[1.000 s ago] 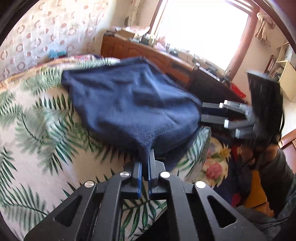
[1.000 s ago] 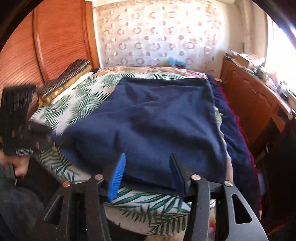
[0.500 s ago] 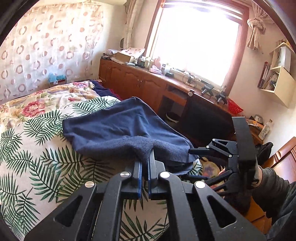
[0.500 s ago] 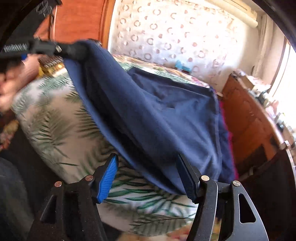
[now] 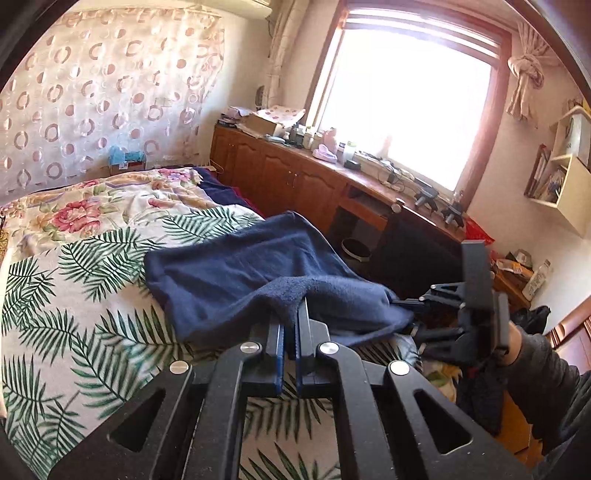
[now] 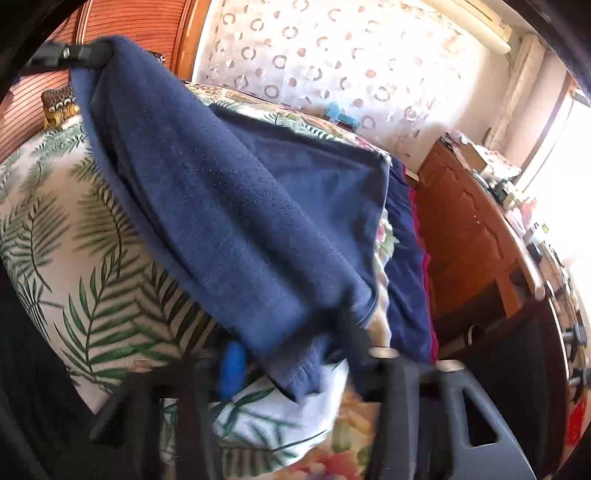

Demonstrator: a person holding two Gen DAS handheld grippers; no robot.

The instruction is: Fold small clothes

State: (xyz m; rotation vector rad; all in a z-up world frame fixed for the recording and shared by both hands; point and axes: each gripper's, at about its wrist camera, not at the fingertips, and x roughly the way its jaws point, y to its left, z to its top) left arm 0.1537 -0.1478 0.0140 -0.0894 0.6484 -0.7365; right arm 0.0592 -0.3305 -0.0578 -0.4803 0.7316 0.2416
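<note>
A dark blue fleece cloth lies half lifted over the palm-leaf bedspread. My left gripper is shut on one near corner of it and holds that corner up; it shows at the upper left of the right wrist view. My right gripper is open, its blurred jaws either side of the cloth's other hanging near corner. It also shows in the left wrist view at the cloth's right end.
The bed reaches a curtained wall at the back. A wooden cabinet and desk under the window run along the bed's right side. A wooden headboard and a patterned pillow are at the left.
My left gripper has lifted its corner of the cloth up and away from the bed. My right gripper has moved in onto the other hanging corner, jaws narrowing around it.
</note>
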